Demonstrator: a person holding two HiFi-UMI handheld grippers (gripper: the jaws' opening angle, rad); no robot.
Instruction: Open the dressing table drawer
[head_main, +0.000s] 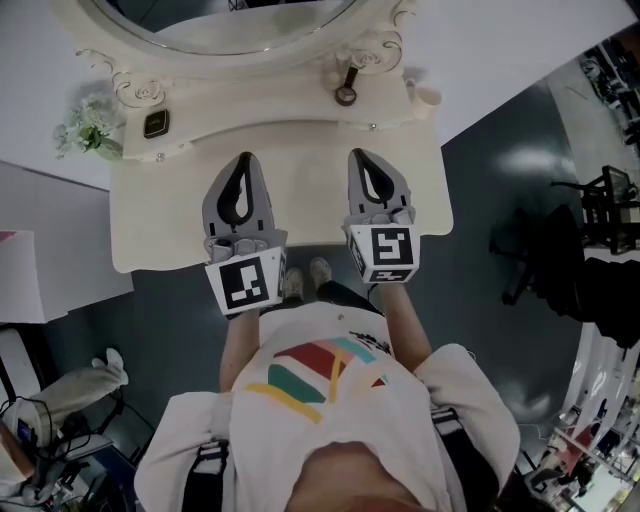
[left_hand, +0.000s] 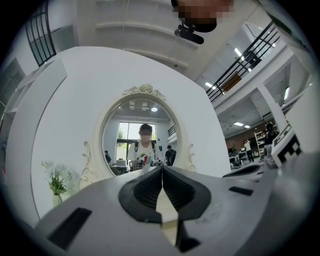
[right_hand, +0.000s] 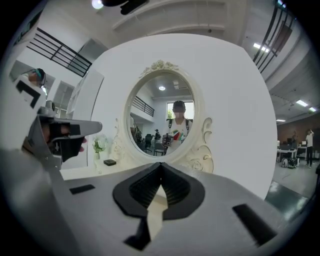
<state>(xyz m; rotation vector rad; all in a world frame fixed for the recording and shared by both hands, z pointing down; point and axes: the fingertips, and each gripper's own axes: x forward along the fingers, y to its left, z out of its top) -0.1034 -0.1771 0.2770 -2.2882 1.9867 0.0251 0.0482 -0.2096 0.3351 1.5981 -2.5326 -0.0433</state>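
A cream dressing table (head_main: 300, 150) with an oval mirror (head_main: 250, 30) stands in front of me. Its top hides the drawer front in the head view, and neither gripper view shows the drawer. My left gripper (head_main: 243, 158) and right gripper (head_main: 359, 154) hover side by side over the table top and point toward the mirror. Both are shut with nothing between their jaws. In the left gripper view the left gripper (left_hand: 162, 168) has its jaw tips meeting below the mirror (left_hand: 140, 135). The right gripper (right_hand: 161, 164) likewise faces the mirror (right_hand: 162, 117) with its tips together.
A vase of white flowers (head_main: 88, 128) and a small dark box (head_main: 155, 124) sit on the table's raised back shelf at left. A round dark item (head_main: 346, 93) and a pale cup (head_main: 426, 96) sit at right. A black office chair (head_main: 545, 250) stands to the right. My feet (head_main: 305, 278) are at the table's front edge.
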